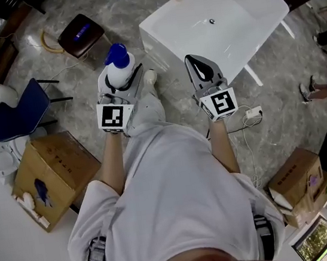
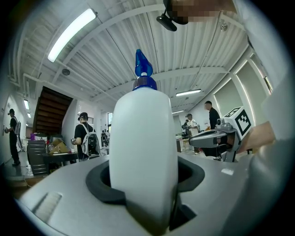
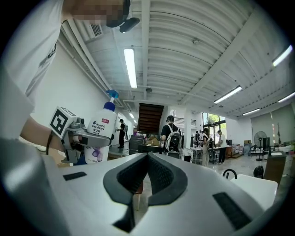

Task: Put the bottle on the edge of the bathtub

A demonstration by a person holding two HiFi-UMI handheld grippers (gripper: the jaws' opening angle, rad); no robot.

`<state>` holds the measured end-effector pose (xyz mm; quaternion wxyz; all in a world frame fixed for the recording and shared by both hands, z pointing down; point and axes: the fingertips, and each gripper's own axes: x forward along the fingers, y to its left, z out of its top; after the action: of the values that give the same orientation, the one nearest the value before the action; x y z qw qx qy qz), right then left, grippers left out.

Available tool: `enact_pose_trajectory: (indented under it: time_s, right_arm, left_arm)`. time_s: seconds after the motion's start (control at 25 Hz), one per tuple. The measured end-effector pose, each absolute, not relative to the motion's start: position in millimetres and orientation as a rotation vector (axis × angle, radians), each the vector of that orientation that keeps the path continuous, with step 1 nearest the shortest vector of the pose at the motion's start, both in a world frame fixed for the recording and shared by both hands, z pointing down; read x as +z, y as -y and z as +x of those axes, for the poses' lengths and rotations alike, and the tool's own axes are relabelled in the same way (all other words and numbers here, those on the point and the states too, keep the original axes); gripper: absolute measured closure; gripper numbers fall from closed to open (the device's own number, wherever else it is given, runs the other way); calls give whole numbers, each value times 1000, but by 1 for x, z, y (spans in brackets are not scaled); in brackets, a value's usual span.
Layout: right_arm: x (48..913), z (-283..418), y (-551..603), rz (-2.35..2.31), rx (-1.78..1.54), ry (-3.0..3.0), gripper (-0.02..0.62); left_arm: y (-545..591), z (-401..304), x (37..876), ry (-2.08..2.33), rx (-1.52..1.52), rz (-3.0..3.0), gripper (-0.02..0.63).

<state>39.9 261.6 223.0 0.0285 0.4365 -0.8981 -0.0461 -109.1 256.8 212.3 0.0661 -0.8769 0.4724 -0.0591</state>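
Observation:
A white bottle (image 1: 122, 69) with a blue cap stands upright between the jaws of my left gripper (image 1: 120, 83), which is shut on its body. In the left gripper view the bottle (image 2: 144, 152) fills the middle, clamped by the left gripper (image 2: 144, 179). My right gripper (image 1: 194, 62) is beside it on the right, shut and empty; its jaws meet in the right gripper view (image 3: 147, 159). The white bathtub (image 1: 158, 25) stands on the floor just ahead and to the right of both grippers. From the right gripper view, the bottle (image 3: 99, 133) shows at the left.
A cardboard box (image 1: 52, 175), a blue chair (image 1: 19, 111) and a brown stool (image 1: 80, 33) stand at the left. Another box (image 1: 298, 183) and a power strip (image 1: 253, 113) with its cable lie at the right. A black faucet (image 3: 229, 173) sits on the tub. People stand in the hall behind.

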Motion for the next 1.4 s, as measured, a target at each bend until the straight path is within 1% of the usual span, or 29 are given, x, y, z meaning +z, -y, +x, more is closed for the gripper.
enact_pose_trajectory:
  time_s: [0.16, 0.44, 0.6, 0.84, 1.04, 1.4]
  right_arm:
    - [231, 41, -207, 1401, -147, 2735, 594]
    - [252, 55, -112, 1510, -104, 2694, 594]
    - [274, 61, -57, 1543, -86, 2664, 594]
    - [307, 61, 22, 1565, -70, 2643, 594]
    - [349, 64, 85, 1589, -27, 2620, 594]
    - [443, 80, 151, 1639, 46, 2574, 594]
  left_arm:
    - [-194, -103, 221, -1384, -174, -2670, 354]
    - [-78, -88, 231, -1324, -79, -2708, 354]
    - [-11, -77, 254, -1261, -100, -2731, 354]
    - [79, -61, 309, -1193, -92, -2792, 356]
    - [145, -42, 370, -1050, -190, -2771, 356]
    - [221, -13, 477, -927, -204, -2844, 356]
